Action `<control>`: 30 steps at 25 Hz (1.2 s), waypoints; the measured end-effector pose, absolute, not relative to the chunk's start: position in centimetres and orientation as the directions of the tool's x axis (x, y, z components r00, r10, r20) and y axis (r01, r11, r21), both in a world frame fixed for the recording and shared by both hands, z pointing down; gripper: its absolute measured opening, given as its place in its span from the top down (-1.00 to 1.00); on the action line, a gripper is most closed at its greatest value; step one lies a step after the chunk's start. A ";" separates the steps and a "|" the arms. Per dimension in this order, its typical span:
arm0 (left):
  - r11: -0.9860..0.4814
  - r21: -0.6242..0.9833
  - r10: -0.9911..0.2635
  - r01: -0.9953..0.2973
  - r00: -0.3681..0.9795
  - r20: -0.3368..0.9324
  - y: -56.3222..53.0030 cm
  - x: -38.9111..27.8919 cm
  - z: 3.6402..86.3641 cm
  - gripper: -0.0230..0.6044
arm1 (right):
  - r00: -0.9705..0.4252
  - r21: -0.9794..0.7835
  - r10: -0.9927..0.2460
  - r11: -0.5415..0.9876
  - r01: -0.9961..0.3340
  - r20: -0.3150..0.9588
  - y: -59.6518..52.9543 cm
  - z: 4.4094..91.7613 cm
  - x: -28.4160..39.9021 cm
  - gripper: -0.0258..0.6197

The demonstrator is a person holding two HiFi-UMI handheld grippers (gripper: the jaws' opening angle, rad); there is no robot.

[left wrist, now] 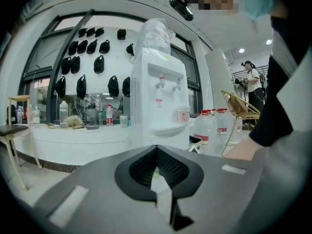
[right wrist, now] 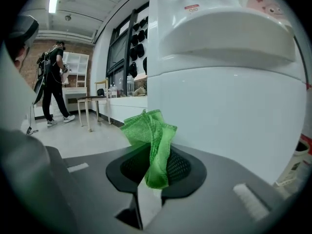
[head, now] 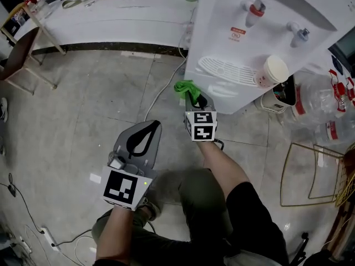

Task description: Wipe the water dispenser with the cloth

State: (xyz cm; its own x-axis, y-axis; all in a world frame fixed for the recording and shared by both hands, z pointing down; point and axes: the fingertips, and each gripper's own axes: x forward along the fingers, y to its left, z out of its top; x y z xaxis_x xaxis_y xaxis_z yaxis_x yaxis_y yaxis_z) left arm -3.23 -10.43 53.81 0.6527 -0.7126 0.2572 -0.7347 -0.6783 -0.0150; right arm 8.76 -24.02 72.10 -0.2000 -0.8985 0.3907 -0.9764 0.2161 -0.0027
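The white water dispenser (head: 249, 37) stands on the floor at the upper right of the head view, with red and blue taps and a paper cup (head: 273, 71) on its drip tray. My right gripper (head: 195, 100) is shut on a bunched green cloth (head: 186, 87), just short of the dispenser's lower left corner. In the right gripper view the cloth (right wrist: 150, 138) sticks up out of the jaws, close to the dispenser's front panel (right wrist: 229, 96). My left gripper (head: 153, 126) hangs lower left over the floor, shut and empty. From the left gripper view the dispenser (left wrist: 158, 96) is some way off.
Water bottles (head: 319, 101) lie right of the dispenser, with a gold wire rack (head: 313, 170) below them. A white counter (head: 111, 15) with bottles runs along the back. A wooden stool (head: 25, 49) stands at the left. A cable (head: 161, 90) crosses the floor. A person (right wrist: 51, 84) walks far off.
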 end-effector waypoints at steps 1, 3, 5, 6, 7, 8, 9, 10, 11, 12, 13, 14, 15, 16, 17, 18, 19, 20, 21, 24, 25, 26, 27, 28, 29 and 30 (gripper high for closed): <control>-0.681 -0.016 -0.710 -0.732 0.655 0.258 -10.4 -3.1 53.8 0.93 | -0.203 0.000 -0.898 0.220 -0.975 0.391 -23.9 72.0 9.0 0.67; -0.690 -0.017 -0.703 -0.724 0.664 0.255 -10.5 -2.5 53.8 0.93 | -0.203 0.010 -0.898 0.225 -0.974 0.390 -23.5 72.0 9.6 0.67; -0.702 -0.019 -0.692 -0.712 0.675 0.254 -10.5 -1.8 53.8 0.93 | -0.185 0.020 -0.902 0.209 -0.978 0.390 -22.9 72.1 10.8 0.67; -0.708 -0.021 -0.686 -0.705 0.681 0.255 -10.5 -1.4 53.8 0.93 | -0.167 0.023 -0.905 0.191 -0.981 0.391 -22.5 72.2 11.8 0.67; -0.715 -0.023 -0.680 -0.699 0.687 0.256 -10.5 -0.9 53.9 0.93 | -0.146 0.026 -0.907 0.170 -0.985 0.395 -22.1 72.3 13.1 0.67; -0.721 -0.023 -0.674 -0.692 0.693 0.257 -10.5 -0.5 53.9 0.93 | -0.124 0.029 -0.909 0.147 -0.989 0.399 -21.7 72.5 14.4 0.67; -0.727 -0.023 -0.667 -0.686 0.699 0.258 -10.5 -0.1 54.0 0.93 | -0.100 0.035 -0.909 0.125 -0.992 0.404 -21.3 72.7 15.8 0.67; -0.733 -0.022 -0.661 -0.680 0.705 0.259 -10.5 0.3 54.1 0.93 | -0.076 0.042 -0.910 0.102 -0.994 0.409 -20.8 72.8 17.3 0.67; -0.739 -0.022 -0.655 -0.674 0.710 0.260 -10.4 0.7 54.2 0.93 | -0.051 0.050 -0.910 0.079 -0.996 0.412 -20.3 72.9 18.8 0.67; -0.744 -0.023 -0.649 -0.668 0.714 0.263 -10.4 1.0 54.4 0.93 | -0.027 0.056 -0.909 0.056 -0.997 0.415 -19.9 72.9 20.4 0.67; -0.748 -0.024 -0.644 -0.663 0.717 0.266 -10.3 1.3 54.6 0.93 | -0.004 0.060 -0.909 0.032 -0.998 0.418 -19.4 73.0 22.0 0.67; -0.752 -0.025 -0.639 -0.658 0.720 0.269 -10.3 1.7 54.8 0.93 | 0.020 0.062 -0.907 0.007 -0.998 0.421 -19.0 73.1 23.6 0.67; -0.757 -0.026 -0.634 -0.653 0.724 0.271 -10.2 2.0 54.9 0.93 | 0.043 0.064 -0.904 -0.017 -0.998 0.426 -18.5 73.2 25.2 0.67; -0.762 -0.025 -0.628 -0.647 0.729 0.271 -10.2 2.4 55.0 0.93 | 0.065 0.068 -0.900 -0.040 -0.997 0.431 -18.0 73.3 26.7 0.67; -0.767 -0.025 -0.623 -0.641 0.734 0.270 -10.1 2.7 55.1 0.93 | 0.086 0.076 -0.896 -0.059 -0.995 0.436 -17.6 73.3 28.1 0.67; -0.771 -0.024 -0.617 -0.636 0.739 0.269 -10.0 3.0 55.1 0.93 | 0.104 0.085 -0.891 -0.074 -0.994 0.441 -17.2 73.3 29.2 0.67; -0.775 -0.023 -0.613 -0.631 0.743 0.267 -10.0 3.3 55.1 0.93 | 0.119 0.094 -0.887 -0.086 -0.992 0.445 -16.9 73.3 30.2 0.67; -0.779 -0.026 -0.611 -0.627 0.748 0.260 -10.0 3.5 55.1 0.93 | 0.132 0.102 -0.884 -0.096 -0.990 0.449 -16.7 73.3 31.1 0.67; -0.782 -0.032 -0.610 -0.622 0.753 0.246 -10.0 3.8 55.1 0.93 | 0.143 0.110 -0.881 -0.104 -0.988 0.452 -16.6 73.3 31.9 0.67; -0.789 -0.043 -0.605 -0.612 0.764 0.226 -10.1 4.3 55.0 0.93 | 0.192 0.131 -0.869 -0.148 -0.980 0.456 -16.1 73.3 34.0 0.67; -0.790 -0.038 -0.602 -0.611 0.763 0.236 -9.9 4.3 55.0 0.93 | 0.214 0.127 -0.863 -0.175 -0.976 0.457 -15.9 73.4 34.9 0.67; -0.790 -0.033 -0.600 -0.612 0.762 0.245 -9.8 4.2 55.0 0.93 | 0.235 0.118 -0.856 -0.204 -0.972 0.459 -15.7 73.5 35.8 0.67; -0.789 -0.029 -0.600 -0.613 0.760 0.251 -9.8 4.1 55.1 0.93 | 0.253 0.107 -0.849 -0.230 -0.967 0.464 -15.5 73.6 36.6 0.67; -0.788 -0.029 -0.602 -0.615 0.758 0.253 -9.7 4.0 55.1 0.93 | 0.269 0.099 -0.841 -0.253 -0.962 0.470 -15.2 73.8 37.2 0.67; -0.786 -0.031 -0.604 -0.618 0.755 0.253 -9.8 3.8 55.1 0.93 | 0.283 0.092 -0.833 -0.273 -0.958 0.476 -14.8 74.1 37.7 0.67; -0.783 -0.030 -0.606 -0.621 0.752 0.259 -9.8 3.6 55.1 0.93 | 0.293 0.085 -0.826 -0.288 -0.954 0.482 -14.5 74.4 38.0 0.67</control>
